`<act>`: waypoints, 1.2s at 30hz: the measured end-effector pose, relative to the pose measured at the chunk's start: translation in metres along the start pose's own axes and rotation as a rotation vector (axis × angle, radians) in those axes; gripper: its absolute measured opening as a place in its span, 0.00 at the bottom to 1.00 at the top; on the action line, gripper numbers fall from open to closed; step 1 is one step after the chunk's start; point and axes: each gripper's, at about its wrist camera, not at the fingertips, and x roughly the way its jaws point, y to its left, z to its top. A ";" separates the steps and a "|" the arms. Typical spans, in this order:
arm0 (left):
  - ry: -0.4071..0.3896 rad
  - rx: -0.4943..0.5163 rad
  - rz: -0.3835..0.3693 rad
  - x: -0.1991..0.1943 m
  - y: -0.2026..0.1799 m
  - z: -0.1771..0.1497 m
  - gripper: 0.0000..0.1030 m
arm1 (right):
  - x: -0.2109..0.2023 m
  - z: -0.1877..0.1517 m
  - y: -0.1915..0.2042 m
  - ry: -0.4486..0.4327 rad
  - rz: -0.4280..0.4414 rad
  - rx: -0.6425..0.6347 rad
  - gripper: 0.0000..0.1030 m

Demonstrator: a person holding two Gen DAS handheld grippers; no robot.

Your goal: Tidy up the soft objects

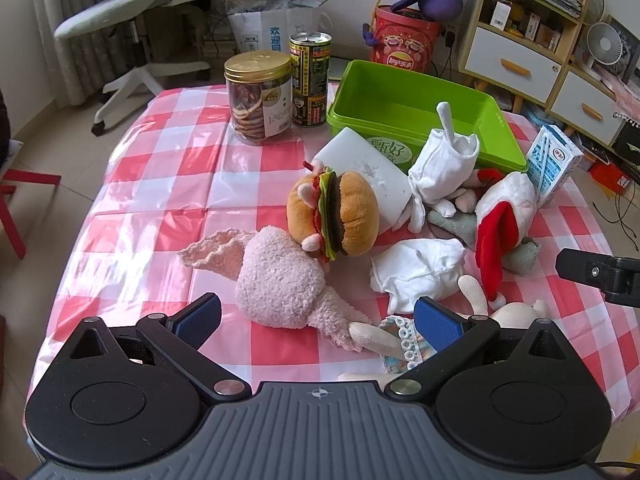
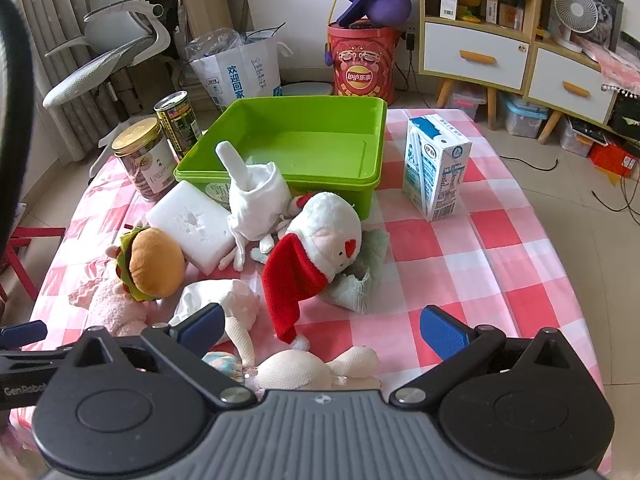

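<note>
Soft things lie heaped on the checked table in front of an empty green bin (image 1: 404,104) (image 2: 292,140): a pink fuzzy sock (image 1: 280,280), a burger plush (image 1: 336,216) (image 2: 152,260), a white foam block (image 1: 368,168) (image 2: 192,224), white socks (image 1: 416,268) (image 2: 256,196), a white plush with a red scarf (image 1: 500,216) (image 2: 320,240) and a cream doll (image 2: 304,368). My left gripper (image 1: 318,322) is open and empty, just above the pink sock. My right gripper (image 2: 320,330) is open and empty, above the doll.
A cookie jar (image 1: 258,96) and a can (image 1: 310,80) stand at the back left of the table, a milk carton (image 2: 436,168) to the right of the bin. An office chair, a red bucket and a shelf stand on the floor beyond.
</note>
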 end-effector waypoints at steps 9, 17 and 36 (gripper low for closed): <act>-0.002 0.001 0.001 0.001 -0.002 0.000 0.95 | -0.001 0.000 -0.001 0.002 -0.010 -0.003 0.78; -0.005 0.000 -0.002 0.001 -0.002 0.001 0.95 | -0.001 0.001 -0.001 0.003 -0.011 -0.002 0.78; -0.020 -0.008 0.002 0.003 0.007 0.003 0.95 | 0.000 0.001 0.001 0.018 0.015 0.008 0.78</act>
